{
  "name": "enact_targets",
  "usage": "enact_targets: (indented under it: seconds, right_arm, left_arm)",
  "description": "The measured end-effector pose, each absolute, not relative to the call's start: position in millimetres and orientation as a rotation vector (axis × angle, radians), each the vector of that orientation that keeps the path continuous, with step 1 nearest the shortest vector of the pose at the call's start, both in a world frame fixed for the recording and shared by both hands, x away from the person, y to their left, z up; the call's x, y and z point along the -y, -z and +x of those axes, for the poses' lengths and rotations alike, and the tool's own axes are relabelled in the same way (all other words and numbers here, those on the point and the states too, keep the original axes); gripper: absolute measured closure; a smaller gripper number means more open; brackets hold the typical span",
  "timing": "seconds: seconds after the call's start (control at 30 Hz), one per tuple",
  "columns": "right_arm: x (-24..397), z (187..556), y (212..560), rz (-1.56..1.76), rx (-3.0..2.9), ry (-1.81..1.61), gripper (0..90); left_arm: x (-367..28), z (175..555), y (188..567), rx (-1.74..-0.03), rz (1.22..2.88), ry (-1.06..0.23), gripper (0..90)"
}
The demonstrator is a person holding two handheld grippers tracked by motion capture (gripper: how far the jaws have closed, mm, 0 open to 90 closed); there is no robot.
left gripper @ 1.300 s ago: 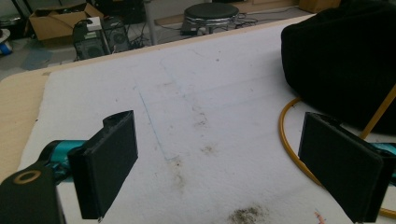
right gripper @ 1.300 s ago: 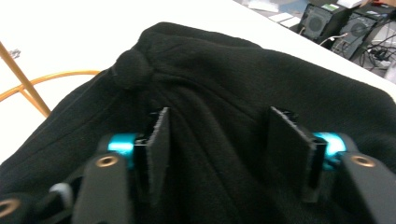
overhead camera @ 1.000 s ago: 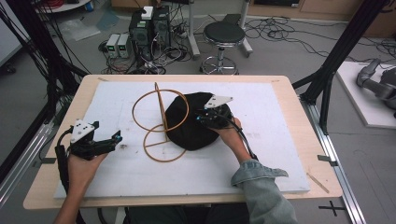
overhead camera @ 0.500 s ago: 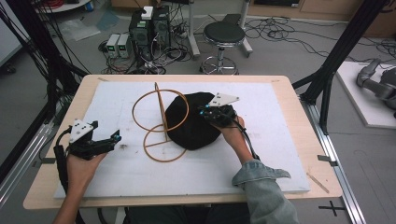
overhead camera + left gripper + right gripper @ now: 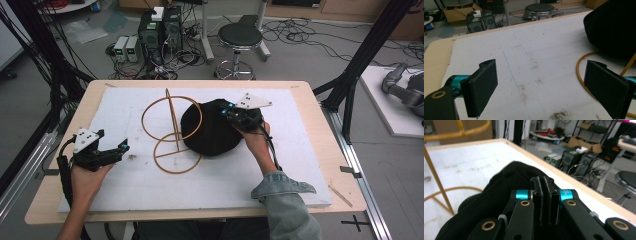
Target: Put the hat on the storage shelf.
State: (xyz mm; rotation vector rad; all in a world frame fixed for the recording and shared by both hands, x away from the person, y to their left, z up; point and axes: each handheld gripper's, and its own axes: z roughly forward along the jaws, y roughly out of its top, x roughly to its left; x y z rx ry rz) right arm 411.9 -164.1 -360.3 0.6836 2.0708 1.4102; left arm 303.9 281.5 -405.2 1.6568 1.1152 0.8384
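Rests at the lower left of the high view, on the white mat (image 5: 225, 185): left gripper (image 5: 120, 148), jaws wide apart with nothing between them, bare mat showing through the gap in the left gripper view (image 5: 544, 92). Stands just right of it, near frame centre: gold wire stand (image 5: 172, 120), a flat ring on the mat, an upright rod and a higher ring; looks thin, stiff and light, likely to tip or slide if nudged. Lies against the stand's right side, centre of the frame: black cloth (image 5: 210, 132), a dark rounded heap, upper right in the left gripper view (image 5: 611, 27). Looks soft, limp and light, not fragile, not slippery; probably sags and stretches when lifted by one point, may snag on the wire. Best taken at an edge or a raised fold, a thick pinch rather than a single layer. Sits at the cloth's upper right edge: right gripper (image 5: 227, 112), jaws pressed together, seemingly clamped on a fold of the cloth, which bunches around the tips in the right gripper view (image 5: 543, 182).
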Motion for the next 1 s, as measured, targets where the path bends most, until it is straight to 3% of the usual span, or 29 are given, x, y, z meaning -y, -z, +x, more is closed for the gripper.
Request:
enact_targets:
  seconds: [1.0]
  right_arm:
    - [223.9,411.1,303.5,0.84,-1.77,-1.515,88.0]
  left_arm:
    - [-285.4,303.4,404.6,-1.124,1.654,-0.839,12.2]
